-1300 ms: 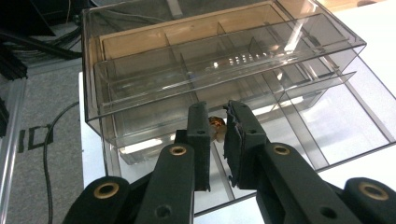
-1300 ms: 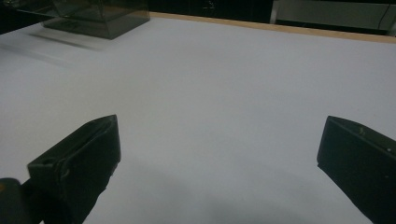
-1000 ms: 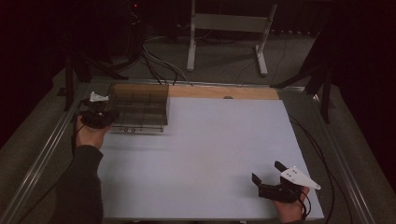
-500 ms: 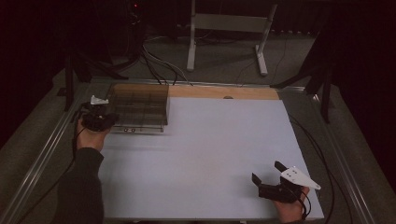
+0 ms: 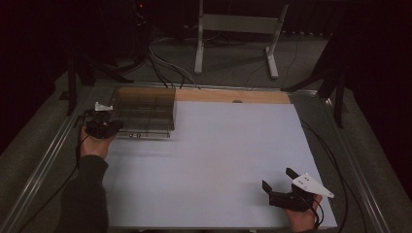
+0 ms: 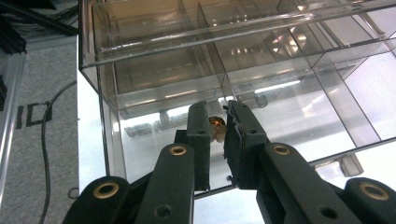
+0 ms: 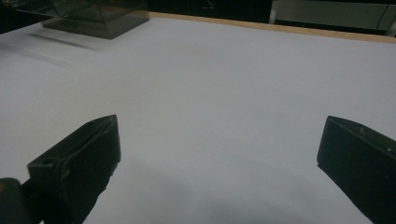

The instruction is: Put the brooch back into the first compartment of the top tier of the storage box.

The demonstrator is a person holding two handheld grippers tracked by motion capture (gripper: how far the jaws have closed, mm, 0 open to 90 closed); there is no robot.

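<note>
- A small amber bead (image 6: 216, 122) sits clenched between the jaws of your left gripper (image 6: 217, 125), held over the front of the clear organizer (image 6: 224, 60); what the bead is beyond a small golden piece is too small to tell.
- In the left gripper view the bead hangs just in front of the organizer's near wall, above the white mat (image 5: 233, 160), and has not gone into any compartment.
- Since a second ago, your left hand (image 5: 95, 144) has slid slightly along the organizer's left front corner in the high view; the grip on the bead has not changed. That reads as lining up over a compartment, with the drop still to come.
- The organizer's compartments, as far as the smoky plastic lets you see, look bare: dividers, reflections and small hinge or latch tabs at the front edge, no loose pieces visible inside.
- The organizer stands at the mat's far left corner, against the wooden strip (image 5: 233, 95) along the back edge.
- Your right gripper (image 5: 282, 180) rests at the near right corner of the mat, well apart from the organizer, in the same spot as a second ago. Its jaws stand wide and released, with nothing between them but mat in the right gripper view.
- Beyond the table (image 5: 53, 145), cables (image 5: 165, 68) trail across the dark floor past a metal stand (image 5: 238, 34).
</note>
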